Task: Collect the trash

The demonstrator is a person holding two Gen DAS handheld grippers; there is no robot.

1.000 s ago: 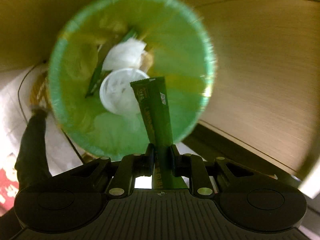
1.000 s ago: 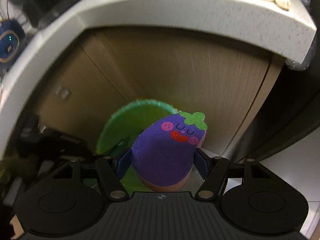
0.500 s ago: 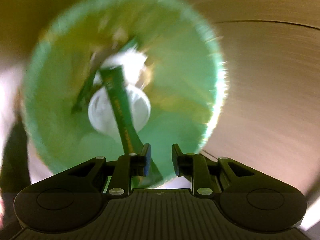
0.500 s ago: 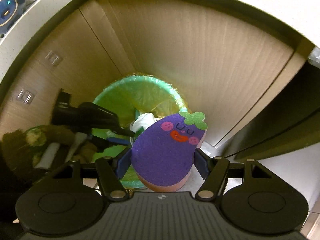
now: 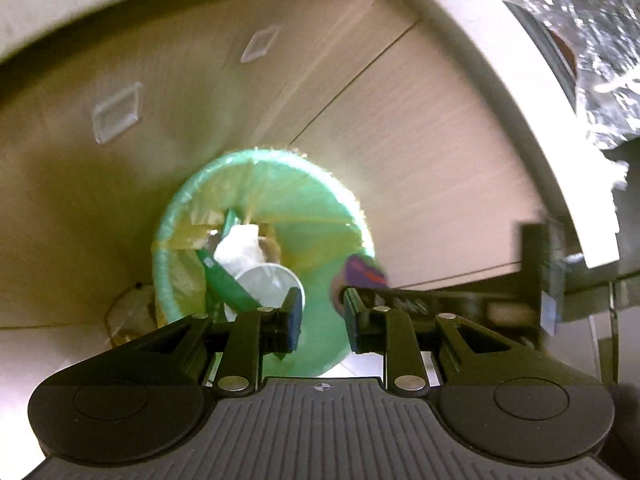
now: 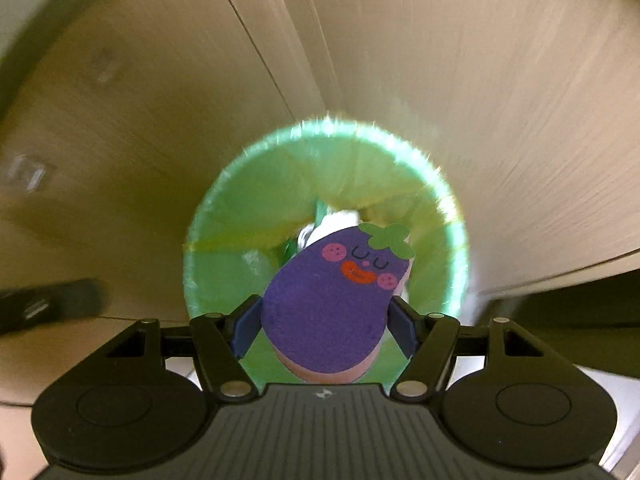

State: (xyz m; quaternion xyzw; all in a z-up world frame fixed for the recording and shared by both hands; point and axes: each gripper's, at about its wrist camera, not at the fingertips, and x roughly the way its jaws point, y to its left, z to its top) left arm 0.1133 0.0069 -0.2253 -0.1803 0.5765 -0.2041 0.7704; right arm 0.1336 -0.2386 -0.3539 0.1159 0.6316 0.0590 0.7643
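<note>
I'm holding the right gripper [image 6: 324, 322], clamped on the eggplant sponge [image 6: 328, 304], above the green bin [image 6: 248, 196]; left gripper [image 5: 322, 320] jaws apart, empty.

No lettering, label or number is legible.

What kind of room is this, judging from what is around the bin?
Probably a kitchen. A pale counter runs above wood-grain cabinet doors, crumpled foil lies on the counter, and a bin with a green liner stands on the floor against the doors.
</note>
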